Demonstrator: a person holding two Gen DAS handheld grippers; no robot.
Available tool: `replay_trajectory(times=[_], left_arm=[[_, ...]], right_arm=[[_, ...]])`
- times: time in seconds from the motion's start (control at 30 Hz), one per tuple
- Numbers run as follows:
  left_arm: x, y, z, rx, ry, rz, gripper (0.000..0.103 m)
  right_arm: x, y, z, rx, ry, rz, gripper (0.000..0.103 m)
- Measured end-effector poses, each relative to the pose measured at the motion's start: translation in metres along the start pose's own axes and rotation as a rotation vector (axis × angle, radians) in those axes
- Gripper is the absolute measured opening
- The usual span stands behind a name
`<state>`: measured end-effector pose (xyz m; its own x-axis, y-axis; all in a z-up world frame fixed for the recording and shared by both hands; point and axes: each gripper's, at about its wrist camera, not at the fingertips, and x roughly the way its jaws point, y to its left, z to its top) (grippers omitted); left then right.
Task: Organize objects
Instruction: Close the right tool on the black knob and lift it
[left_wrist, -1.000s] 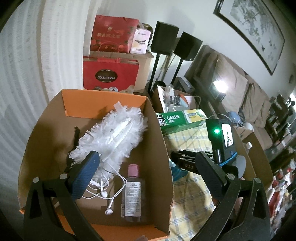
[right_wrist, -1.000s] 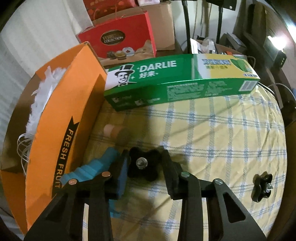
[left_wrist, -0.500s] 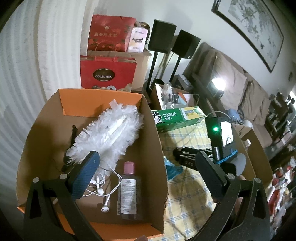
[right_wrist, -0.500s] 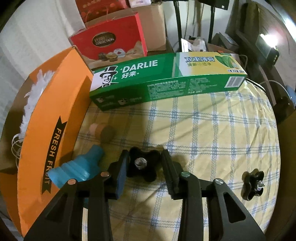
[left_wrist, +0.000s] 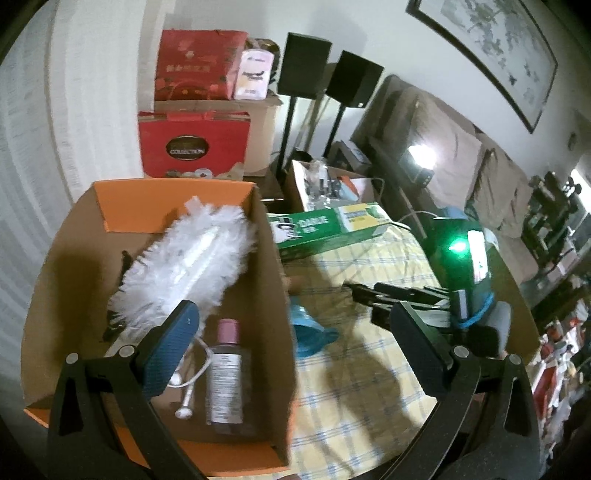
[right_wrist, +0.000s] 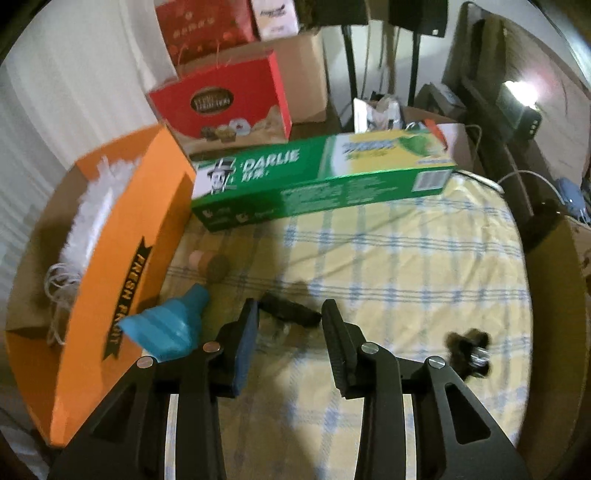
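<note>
Between right tongs (right_wrist: 290, 325): black lobed knob (right_wrist: 290, 314), seemingly gripped.

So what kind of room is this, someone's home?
Most likely a home living room: a sofa with cushions under a framed painting, speakers on stands, and a table with a checked cloth holding household bits.

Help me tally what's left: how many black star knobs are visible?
2. The first knob is held in the right gripper; the second knob lies on the tablecloth to its right. Others may hide in the box.
</note>
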<state>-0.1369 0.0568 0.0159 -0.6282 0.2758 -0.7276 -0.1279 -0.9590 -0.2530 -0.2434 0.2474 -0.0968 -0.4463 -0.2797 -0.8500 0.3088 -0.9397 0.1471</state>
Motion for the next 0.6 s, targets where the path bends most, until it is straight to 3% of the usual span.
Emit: replay_trajectory(times=[0.07,0.2,0.4,0.53,0.6], left_arm=[[0.002,-0.007,0.0,0.007,0.004,-0.012,0.103],[0.009,-0.023,-0.001,0.023,0.017,-0.034,0.103],[0.011,-0.034,-0.005,0.018,0.022,-0.042,0.103],[0.012,-0.032,-0.006,0.016,0.025,-0.033,0.103],[0.013,-0.03,-0.007,0.013,0.027,-0.028,0.103]], right_arm=[[-0.013,-0.007,-0.002,0.012,-0.016,0.003,0.009],[-0.04,-0.029,-0.007,0.044,-0.032,0.002,0.009],[-0.043,-0.046,-0.017,0.073,-0.017,-0.008,0.01],[-0.037,-0.045,-0.019,0.092,-0.021,0.029,0.042],[-0.032,-0.038,-0.018,0.076,-0.03,0.034,0.046]])
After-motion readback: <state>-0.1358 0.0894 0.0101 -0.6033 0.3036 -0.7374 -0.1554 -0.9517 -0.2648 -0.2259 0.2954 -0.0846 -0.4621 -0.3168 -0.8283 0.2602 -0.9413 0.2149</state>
